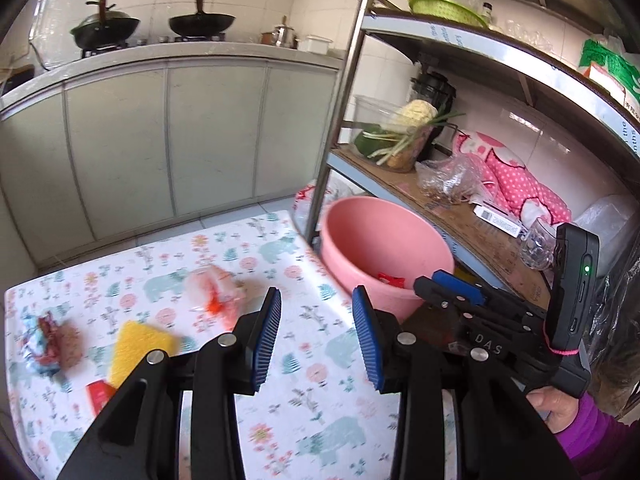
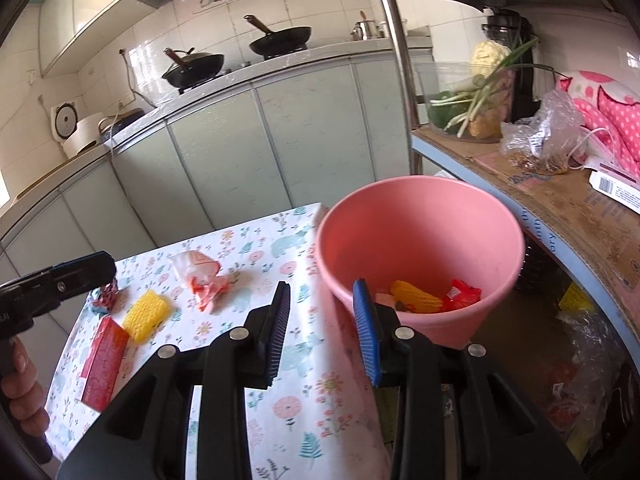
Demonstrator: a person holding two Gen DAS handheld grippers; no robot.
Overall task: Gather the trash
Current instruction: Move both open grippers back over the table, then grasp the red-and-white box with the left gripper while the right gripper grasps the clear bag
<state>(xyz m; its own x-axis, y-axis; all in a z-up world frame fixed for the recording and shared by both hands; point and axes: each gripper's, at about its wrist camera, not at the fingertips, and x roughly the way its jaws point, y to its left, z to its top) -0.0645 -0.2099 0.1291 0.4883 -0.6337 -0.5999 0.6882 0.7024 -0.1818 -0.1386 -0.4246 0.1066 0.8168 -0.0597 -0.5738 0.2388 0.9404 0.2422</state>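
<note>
With some trash already lying in the round pink plastic bucket (image 2: 420, 236) at the floral-clothed worktop's (image 2: 280, 408) far right corner, both the left tongs (image 1: 316, 340) and right tongs (image 2: 324, 332) are hanging open and empty, so the next pickup is calling for a reach toward the yellow foam net sleeve (image 2: 146, 314) near the left edge.

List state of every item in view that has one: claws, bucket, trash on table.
left claw: open, empty
right claw: open, empty
pink bucket: upright, some trash inside
yellow foam net: on table, uncollected
red box: lying flat on table
crumpled wrapper: on table, uncollected
</note>
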